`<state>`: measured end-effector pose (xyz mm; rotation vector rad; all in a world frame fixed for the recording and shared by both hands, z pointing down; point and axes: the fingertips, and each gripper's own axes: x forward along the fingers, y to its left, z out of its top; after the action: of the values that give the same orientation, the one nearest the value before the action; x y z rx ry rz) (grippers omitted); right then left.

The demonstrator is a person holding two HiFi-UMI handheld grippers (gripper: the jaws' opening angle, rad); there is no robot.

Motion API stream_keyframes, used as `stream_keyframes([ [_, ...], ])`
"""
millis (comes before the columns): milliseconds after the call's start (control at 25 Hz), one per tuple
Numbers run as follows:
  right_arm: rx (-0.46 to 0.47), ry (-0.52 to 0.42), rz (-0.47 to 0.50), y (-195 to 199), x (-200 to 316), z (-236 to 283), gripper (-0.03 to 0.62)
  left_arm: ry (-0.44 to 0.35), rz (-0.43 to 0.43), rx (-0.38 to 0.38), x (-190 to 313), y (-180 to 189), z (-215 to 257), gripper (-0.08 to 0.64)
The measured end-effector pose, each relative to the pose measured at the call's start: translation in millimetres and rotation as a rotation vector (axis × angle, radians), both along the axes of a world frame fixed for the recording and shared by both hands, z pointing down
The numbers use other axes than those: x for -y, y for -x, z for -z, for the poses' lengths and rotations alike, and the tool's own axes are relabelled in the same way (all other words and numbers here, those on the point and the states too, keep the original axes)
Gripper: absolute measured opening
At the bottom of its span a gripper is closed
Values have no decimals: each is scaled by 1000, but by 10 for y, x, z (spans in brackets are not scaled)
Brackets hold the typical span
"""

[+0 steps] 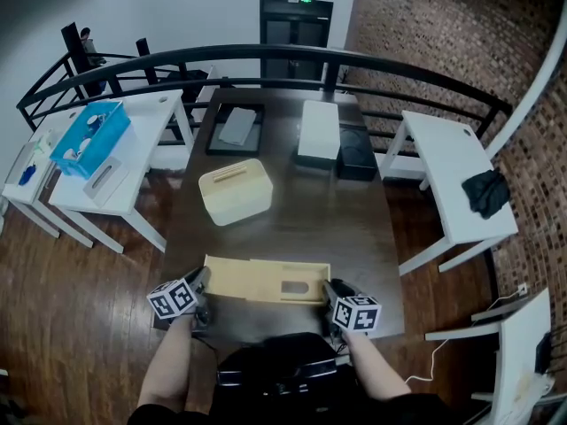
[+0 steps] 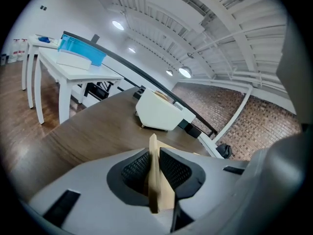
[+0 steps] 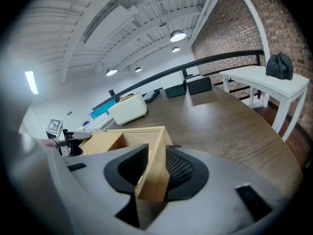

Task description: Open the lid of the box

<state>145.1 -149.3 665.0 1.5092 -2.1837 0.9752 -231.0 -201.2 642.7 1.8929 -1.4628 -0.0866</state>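
A flat wooden lid [image 1: 266,280] with a slot cut in it is held over the near edge of the dark table [image 1: 310,220]. My left gripper [image 1: 202,277] is shut on its left end. In the left gripper view the thin wooden edge [image 2: 155,180] stands between the pads of that gripper [image 2: 154,168]. My right gripper [image 1: 330,288] is shut on the lid's right end, and the right gripper view shows the lid's raised rim [image 3: 154,173] clamped in that gripper [image 3: 155,168]. The cream box [image 1: 236,190] stands at mid-table, apart from the lid, and also shows as the cream box [image 2: 157,110] and the cream box [image 3: 128,109].
At the table's far end lie a black tray [image 1: 235,128], a white flat case [image 1: 319,131] and a black case [image 1: 356,151]. White side tables stand left, with a blue bin [image 1: 90,135], and right, with a black cloth [image 1: 486,191]. A black railing curves behind.
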Motion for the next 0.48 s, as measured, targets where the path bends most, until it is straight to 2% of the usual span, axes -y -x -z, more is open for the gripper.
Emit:
stream_keyframes([
  [480,4,1,1,1,7,-10,115,-19,83,48,22,468,93,46],
])
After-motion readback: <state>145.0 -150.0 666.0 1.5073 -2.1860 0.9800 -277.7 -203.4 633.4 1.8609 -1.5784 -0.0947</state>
